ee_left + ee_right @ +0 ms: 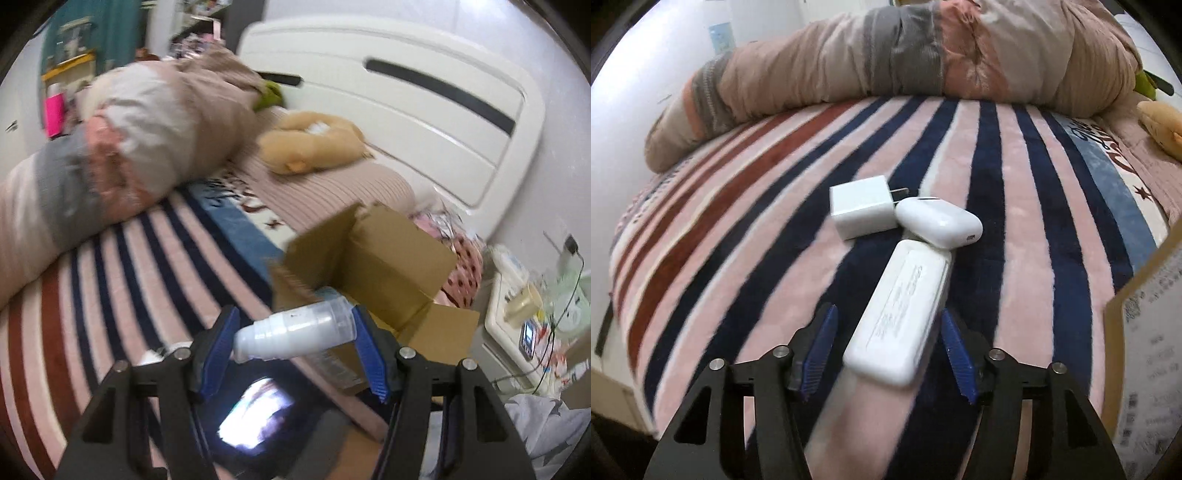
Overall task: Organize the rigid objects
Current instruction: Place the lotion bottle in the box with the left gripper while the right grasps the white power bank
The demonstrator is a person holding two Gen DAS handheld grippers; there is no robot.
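Blue-padded, the left gripper (295, 343) clamps a translucent white bottle (295, 334) crosswise just before the open cardboard box (373, 266) on the bed, while the right gripper (886, 354) stands spread around a white power adapter (901, 314) lying on the striped blanket (1015, 258), which touches an earbud case (938, 220) beside a wall charger (860, 211).

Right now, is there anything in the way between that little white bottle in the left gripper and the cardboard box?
Nothing visible. The left gripper holds the white bottle sideways, just in front of the cardboard box. The box's flaps stand open toward it, and no object shows in the gap between them.
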